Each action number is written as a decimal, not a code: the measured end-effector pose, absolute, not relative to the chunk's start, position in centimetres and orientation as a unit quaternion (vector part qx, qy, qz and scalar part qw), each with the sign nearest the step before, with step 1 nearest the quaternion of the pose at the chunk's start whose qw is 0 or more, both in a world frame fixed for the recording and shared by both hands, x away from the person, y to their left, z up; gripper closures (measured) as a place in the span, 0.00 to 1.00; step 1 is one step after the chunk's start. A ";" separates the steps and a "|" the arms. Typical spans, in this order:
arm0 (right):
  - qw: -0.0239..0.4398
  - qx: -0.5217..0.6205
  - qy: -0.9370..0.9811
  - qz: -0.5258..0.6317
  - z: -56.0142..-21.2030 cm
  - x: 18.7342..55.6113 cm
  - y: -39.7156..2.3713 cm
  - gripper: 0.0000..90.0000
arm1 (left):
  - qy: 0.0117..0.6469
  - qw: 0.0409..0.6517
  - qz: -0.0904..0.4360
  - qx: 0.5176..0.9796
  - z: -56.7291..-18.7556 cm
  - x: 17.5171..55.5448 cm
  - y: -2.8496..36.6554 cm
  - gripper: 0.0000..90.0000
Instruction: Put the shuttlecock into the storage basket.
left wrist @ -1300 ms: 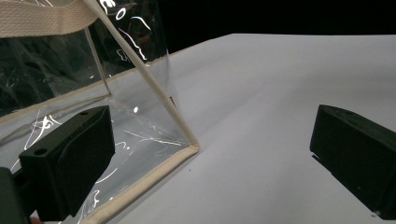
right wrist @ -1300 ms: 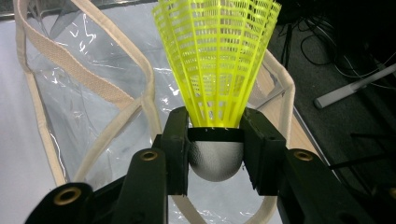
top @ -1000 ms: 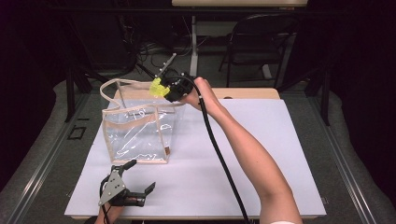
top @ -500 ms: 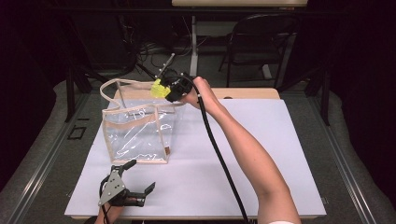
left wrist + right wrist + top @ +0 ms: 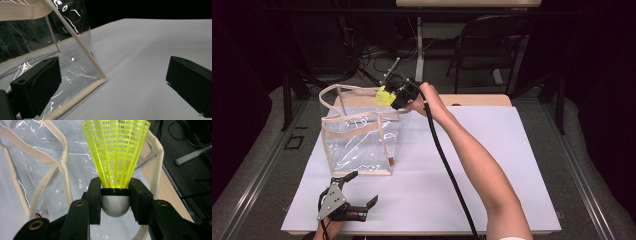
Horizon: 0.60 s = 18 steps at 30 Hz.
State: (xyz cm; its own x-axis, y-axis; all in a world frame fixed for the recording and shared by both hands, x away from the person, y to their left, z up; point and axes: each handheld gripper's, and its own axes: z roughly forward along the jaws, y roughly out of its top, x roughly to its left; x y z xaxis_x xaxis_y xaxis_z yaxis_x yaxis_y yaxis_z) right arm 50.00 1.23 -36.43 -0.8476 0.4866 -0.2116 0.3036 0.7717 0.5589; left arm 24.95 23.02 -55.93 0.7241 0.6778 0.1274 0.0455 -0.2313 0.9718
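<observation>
White sheet (image 5: 512, 165) covers tabletop. Wooden table edge (image 5: 482, 100) shows past it at far side. Dark folding chair (image 5: 492, 45) stands behind table. Cables (image 5: 372, 52) tangled on grey floor (image 5: 592, 165) beyond.

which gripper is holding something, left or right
The right gripper, up over the clear bag: its jaws clamp the yellow shuttlecock. The left gripper sits open and empty on the table.

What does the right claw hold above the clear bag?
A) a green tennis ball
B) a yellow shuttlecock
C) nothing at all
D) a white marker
B: the right claw is shut on the yellow shuttlecock, pinching its white cork, over the clear bag.
</observation>
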 end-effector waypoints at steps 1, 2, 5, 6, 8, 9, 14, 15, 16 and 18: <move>0.173 0.214 0.925 0.262 -36.5 50.0 1.3 0.71 | 0.247 0.569 0.278 0.734 -55.9 24.9 23.0 0.00; 0.175 0.213 0.925 0.261 -36.5 50.0 1.3 0.71 | 0.247 0.569 0.278 0.734 -55.9 25.0 23.0 0.00; 0.174 0.213 0.925 0.261 -36.5 50.0 1.3 0.71 | 0.247 0.569 0.278 0.734 -55.9 24.9 23.0 0.00; 0.174 0.213 0.925 0.260 -36.5 50.0 1.3 0.71 | 0.247 0.568 0.277 0.734 -55.9 24.9 23.0 0.00; 0.174 0.214 0.926 0.259 -36.5 50.0 1.4 0.71 | 0.247 0.568 0.278 0.734 -55.9 24.9 23.0 0.00; 0.173 0.215 0.926 0.259 -36.5 50.0 1.4 0.71 | 0.247 0.568 0.278 0.734 -55.9 24.9 23.1 0.00; 0.176 0.212 0.927 0.256 -36.6 50.0 1.4 0.71 | 0.247 0.568 0.278 0.734 -55.9 24.9 23.0 0.00; 0.176 0.211 0.927 0.255 -36.6 50.0 1.4 0.71 | 0.247 0.568 0.277 0.735 -55.9 24.9 23.0 0.00; 0.176 0.211 0.927 0.255 -36.6 50.0 1.4 0.71 | 0.247 0.568 0.278 0.734 -55.9 24.9 23.0 0.00; 0.176 0.212 0.927 0.254 -36.6 50.0 1.5 0.71 | 0.247 0.568 0.277 0.734 -55.9 24.9 23.1 0.00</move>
State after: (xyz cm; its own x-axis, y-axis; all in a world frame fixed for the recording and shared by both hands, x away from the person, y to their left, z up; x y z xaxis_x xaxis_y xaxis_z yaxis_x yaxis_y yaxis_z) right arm 49.96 1.46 -36.55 -0.8485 0.4817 -0.2191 0.3027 0.7814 0.5457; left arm 24.93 23.06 -55.93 0.7238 0.6784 0.1260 0.0479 -0.2316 0.9716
